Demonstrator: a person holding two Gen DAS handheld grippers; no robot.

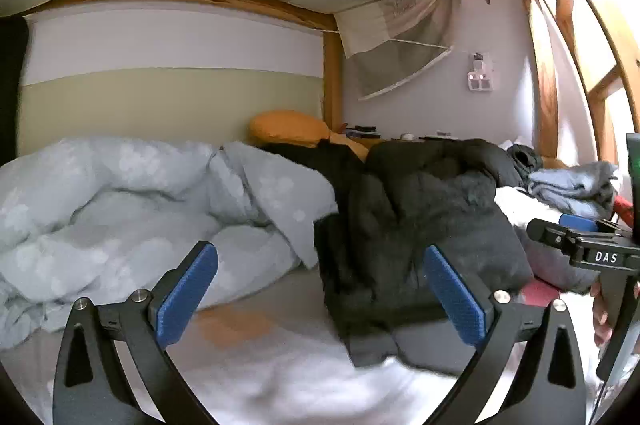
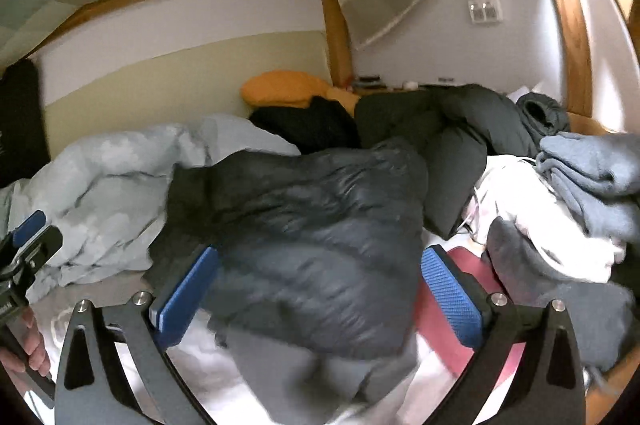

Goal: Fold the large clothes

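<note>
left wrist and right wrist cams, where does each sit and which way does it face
Left wrist: on the left claw, open, facing along the bed at the black puffer jacket and pale duvet; right claw at right edge.
Right wrist: on the right claw, open, close over the jacket; left claw and fingers at left edge.
Shared: jacket, duvet, orange pillow, folded grey pile.

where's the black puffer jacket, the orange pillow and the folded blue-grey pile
black puffer jacket (image 2: 320,225), right wrist view, on its quilted middle
orange pillow (image 1: 286,127), left wrist view, on its top face
folded blue-grey pile (image 2: 592,169), right wrist view, on the upper fold
</note>
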